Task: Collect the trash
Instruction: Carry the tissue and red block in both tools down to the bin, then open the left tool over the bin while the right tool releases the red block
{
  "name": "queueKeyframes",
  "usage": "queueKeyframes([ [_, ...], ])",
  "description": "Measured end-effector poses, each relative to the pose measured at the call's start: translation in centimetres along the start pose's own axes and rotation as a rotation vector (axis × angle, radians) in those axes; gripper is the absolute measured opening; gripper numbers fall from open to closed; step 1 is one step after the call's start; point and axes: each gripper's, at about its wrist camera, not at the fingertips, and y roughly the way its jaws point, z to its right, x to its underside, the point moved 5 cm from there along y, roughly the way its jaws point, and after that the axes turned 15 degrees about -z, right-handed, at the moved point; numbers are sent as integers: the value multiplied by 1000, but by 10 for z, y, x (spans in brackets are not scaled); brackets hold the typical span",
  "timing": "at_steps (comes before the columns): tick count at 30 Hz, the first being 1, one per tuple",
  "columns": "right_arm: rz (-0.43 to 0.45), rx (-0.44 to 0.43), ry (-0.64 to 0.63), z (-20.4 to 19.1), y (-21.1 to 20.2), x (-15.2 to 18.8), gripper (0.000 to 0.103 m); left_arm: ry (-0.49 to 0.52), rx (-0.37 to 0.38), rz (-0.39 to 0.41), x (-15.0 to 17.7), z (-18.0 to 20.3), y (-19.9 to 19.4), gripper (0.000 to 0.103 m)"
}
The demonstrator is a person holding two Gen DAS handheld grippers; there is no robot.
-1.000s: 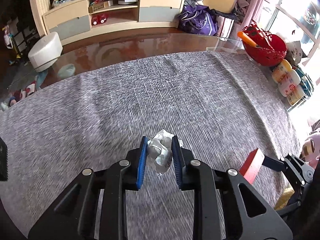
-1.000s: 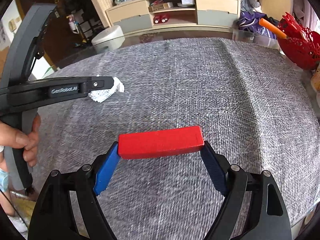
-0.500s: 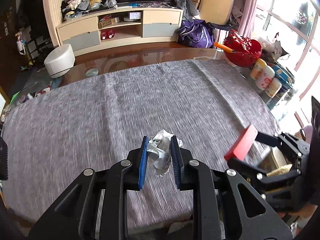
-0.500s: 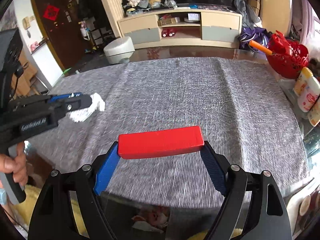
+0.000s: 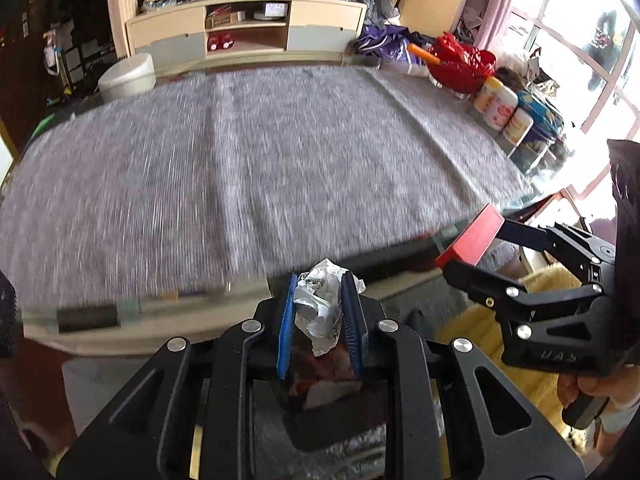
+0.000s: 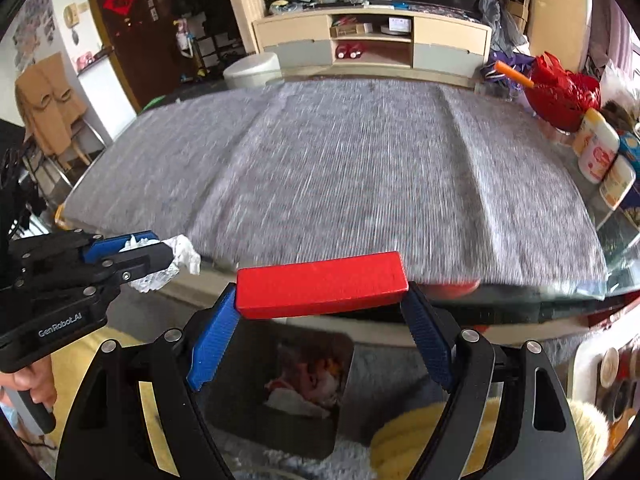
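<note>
Left gripper (image 5: pixel 319 312) jaws clamp one crumpled paper wad (image 5: pixel 322 312); right gripper (image 6: pixel 320 320) jaws clamp one red block (image 6: pixel 320 289); one dark bin (image 6: pixel 276 388) below.

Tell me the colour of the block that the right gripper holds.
Red. The block shows best in the right wrist view, clamped between the blue fingers.

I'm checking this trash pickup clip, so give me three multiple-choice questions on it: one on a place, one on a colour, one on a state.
1. Where is the dark bin?
A. on the grey cloth
B. on the floor below both grippers
C. on the shelf unit

2. What colour is the block in the right hand-held gripper?
A. red
B. green
C. white

3. The left hand-held gripper is
A. open, nothing in it
B. shut on crumpled paper
C. shut on a bottle

Answers: 1 B, the bin shows beneath the fingers in both views. 2 A, plainly red. 3 B, the blue pads pinch the paper.
</note>
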Motion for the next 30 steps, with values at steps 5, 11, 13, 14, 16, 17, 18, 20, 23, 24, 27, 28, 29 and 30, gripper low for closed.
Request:
queueKeyframes([
  [5, -43, 1, 5, -3, 16, 28, 82, -16, 5, -39, 38, -1, 14, 21],
  [11, -111, -11, 21, -5, 43, 50, 82, -36, 26, -103, 70, -3, 43, 21],
  [13, -137, -23, 33, -4, 54, 54, 82, -36, 32, -127, 78, -3, 53, 21],
  [14, -147, -29, 38, -4, 59, 56, 82, -36, 35, -141, 81, -2, 59, 21],
  [16, -180, -42, 52, -2, 72, 59, 81, -41, 42, -169, 89, -2, 72, 21],
  [17, -198, -50, 61, -2, 78, 61, 82, -44, 45, -186, 92, -2, 79, 21],
  [18, -210, -58, 68, -1, 83, 62, 82, -45, 47, -198, 93, -1, 84, 21],
  [20, -250, -80, 80, -1, 96, 65, 82, -48, 60, -230, 98, -1, 97, 21],
  [23, -293, -89, 86, -4, 110, 70, 82, -53, 72, -271, 103, 0, 113, 21],
  [24, -301, -91, 87, -3, 112, 71, 82, -55, 74, -281, 103, 0, 117, 21],
  [27, -329, -99, 97, -2, 122, 72, 82, -59, 81, -317, 105, -1, 129, 21],
  [28, -338, -106, 102, -3, 126, 71, 82, -60, 83, -325, 105, -1, 131, 21],
  [29, -345, -111, 108, -2, 129, 71, 82, -61, 87, -334, 106, -2, 134, 21],
  [30, -350, -114, 111, -2, 130, 70, 82, -63, 91, -341, 106, -2, 136, 21],
])
